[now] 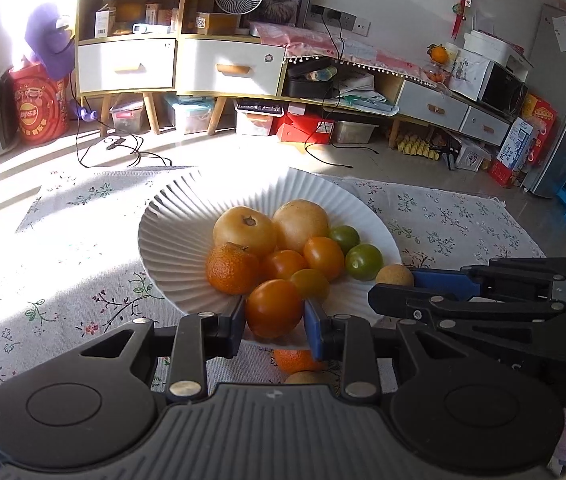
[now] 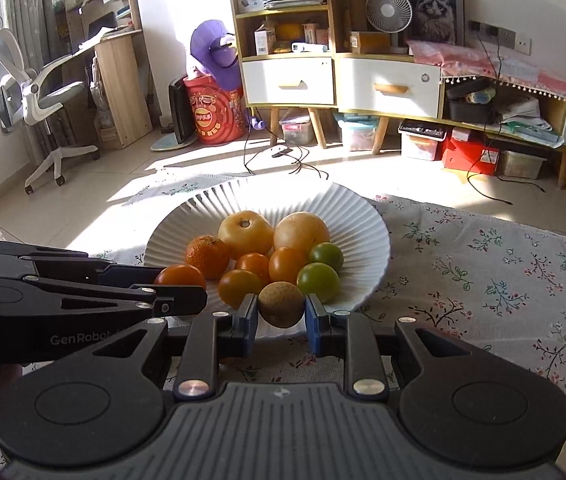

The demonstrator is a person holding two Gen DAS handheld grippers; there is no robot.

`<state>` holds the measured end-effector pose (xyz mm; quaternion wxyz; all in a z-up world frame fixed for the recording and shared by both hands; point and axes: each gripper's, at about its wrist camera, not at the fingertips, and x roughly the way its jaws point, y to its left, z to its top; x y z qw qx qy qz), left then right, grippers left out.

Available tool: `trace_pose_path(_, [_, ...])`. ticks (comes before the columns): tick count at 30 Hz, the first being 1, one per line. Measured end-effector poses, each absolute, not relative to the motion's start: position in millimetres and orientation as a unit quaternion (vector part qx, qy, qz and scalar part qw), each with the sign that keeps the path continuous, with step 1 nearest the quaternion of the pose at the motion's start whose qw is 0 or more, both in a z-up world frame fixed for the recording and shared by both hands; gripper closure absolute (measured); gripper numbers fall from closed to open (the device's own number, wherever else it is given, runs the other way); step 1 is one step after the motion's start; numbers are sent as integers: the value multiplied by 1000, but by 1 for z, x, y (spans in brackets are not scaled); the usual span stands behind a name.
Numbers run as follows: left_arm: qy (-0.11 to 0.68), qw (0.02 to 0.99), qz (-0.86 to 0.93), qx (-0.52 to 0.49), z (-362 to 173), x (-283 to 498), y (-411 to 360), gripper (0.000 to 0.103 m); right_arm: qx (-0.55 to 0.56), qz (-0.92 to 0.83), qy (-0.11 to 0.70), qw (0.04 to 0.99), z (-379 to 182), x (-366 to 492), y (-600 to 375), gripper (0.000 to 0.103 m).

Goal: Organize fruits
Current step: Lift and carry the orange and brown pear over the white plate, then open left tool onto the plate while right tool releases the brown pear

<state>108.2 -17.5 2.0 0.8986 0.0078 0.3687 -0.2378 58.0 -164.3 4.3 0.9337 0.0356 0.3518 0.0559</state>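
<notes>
"genrobot" lettering on the left tongs body

White fluted plate on my flowered cloth, holding: two pale yellow round fruits at the back, touching; one rough-skinned tangerine front left; three small orange tomatoes clustered mid-plate; two green tomatoes on the right. One larger orange tomato sits clamped in my left gripper at the near rim. One small brown, rough-skinned round fruit sits clamped in my right gripper, also at the near rim. A second tangerine lies on the cloth below the rim, partly hidden.
</notes>
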Motion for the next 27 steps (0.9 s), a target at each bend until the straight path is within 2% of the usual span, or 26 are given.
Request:
trace_pose_path(16, [358, 903, -237, 7, 4, 109, -19, 84, 37, 56, 352, 934, 1, 62, -164, 78])
trace_pose_path(27, [352, 906, -235, 15, 6, 109, -16, 74, 36, 54, 348, 935, 5, 61, -165, 71])
